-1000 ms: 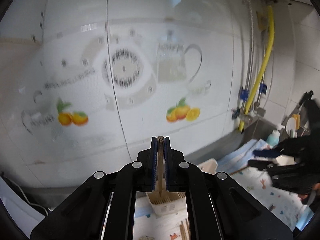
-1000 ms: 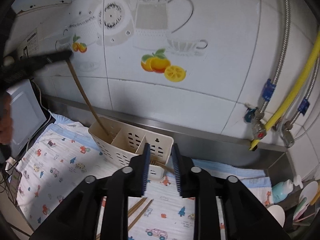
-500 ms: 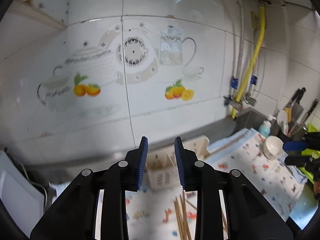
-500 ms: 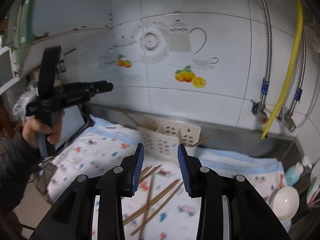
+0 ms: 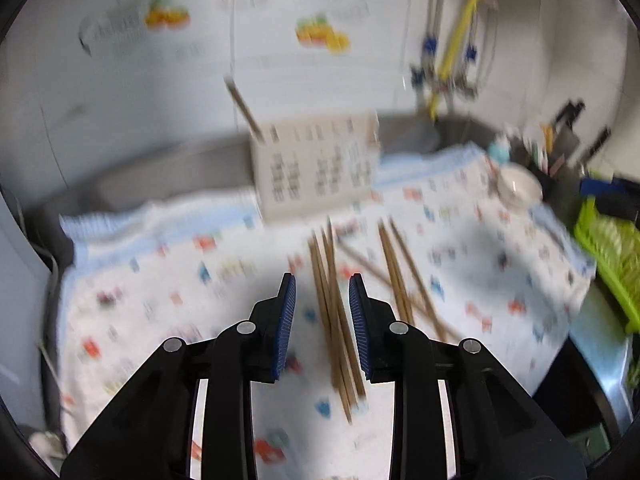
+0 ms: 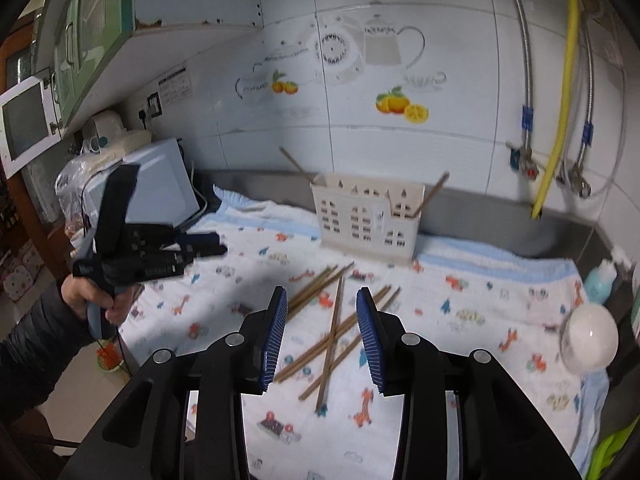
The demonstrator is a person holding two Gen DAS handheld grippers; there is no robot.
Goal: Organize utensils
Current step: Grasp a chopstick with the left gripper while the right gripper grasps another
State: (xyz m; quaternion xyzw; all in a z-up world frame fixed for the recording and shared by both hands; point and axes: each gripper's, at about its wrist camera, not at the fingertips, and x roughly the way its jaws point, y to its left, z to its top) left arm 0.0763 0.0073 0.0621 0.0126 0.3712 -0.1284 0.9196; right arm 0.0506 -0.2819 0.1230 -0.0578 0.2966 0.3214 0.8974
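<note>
Several brown chopsticks point(image 5: 334, 312) lie scattered on a patterned cloth point(image 5: 160, 280); they also show in the right wrist view point(image 6: 332, 320). A white slotted utensil holder point(image 6: 366, 216) stands by the wall, with one chopstick point(image 6: 296, 166) leaning out at its left and another point(image 6: 432, 194) at its right. The holder point(image 5: 316, 168) is blurred in the left wrist view. My left gripper point(image 5: 322, 312) is open and empty above the chopsticks; it also shows in the right wrist view point(image 6: 216, 246). My right gripper point(image 6: 322, 332) is open and empty above the pile.
A white appliance point(image 6: 152, 192) stands at the left. A white bowl point(image 6: 588, 336) and a soap bottle point(image 6: 600, 280) sit at the right. A green rack point(image 5: 612, 256) is at the far right. Pipes and a yellow hose point(image 6: 560, 92) run down the tiled wall.
My left gripper let go of a chopstick into the holder, opened, and swung down over the loose chopsticks. My right gripper pulled back from the holder and opened wider.
</note>
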